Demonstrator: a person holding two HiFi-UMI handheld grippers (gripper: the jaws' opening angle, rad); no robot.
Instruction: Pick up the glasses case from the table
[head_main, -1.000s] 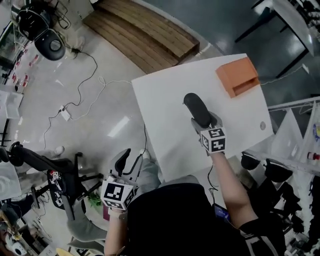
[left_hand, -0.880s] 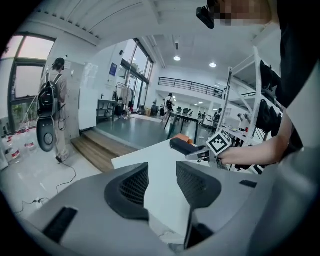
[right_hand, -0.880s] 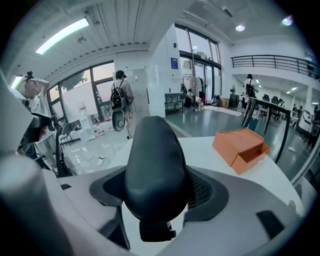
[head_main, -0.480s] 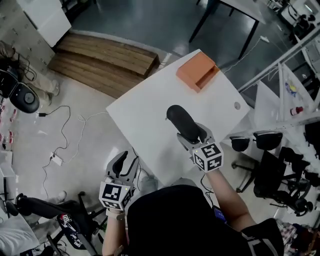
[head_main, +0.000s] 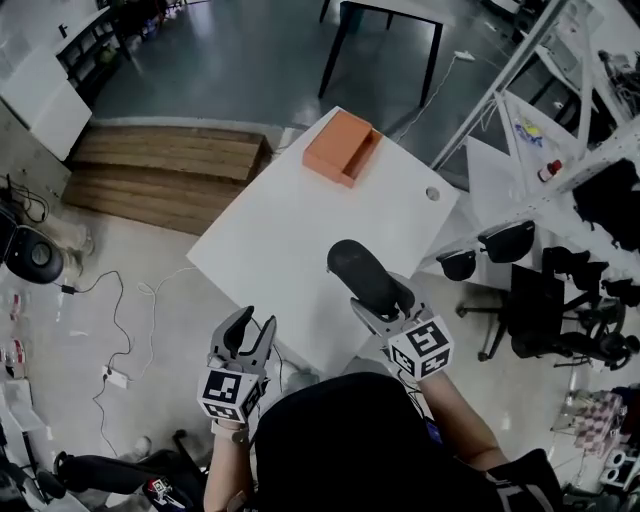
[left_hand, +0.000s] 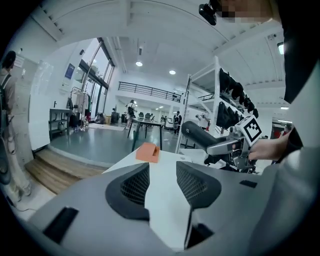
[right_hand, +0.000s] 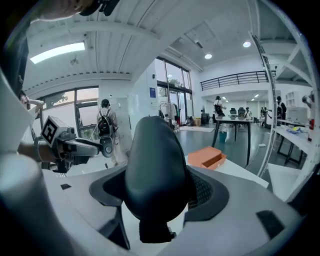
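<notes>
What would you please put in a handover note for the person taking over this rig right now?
Right gripper: fingers shut on the black oval hard-shell glasses case, held above the near part of the white square table. In the left gripper view the case looks clear of the surface.
Left gripper: open and empty, off the table's near-left edge.
Orange rectangular box: at the table's far corner, apart from both grippers.
Done: case grasped and apparently lifted.
Left: nothing evident beyond holding it steady.
</notes>
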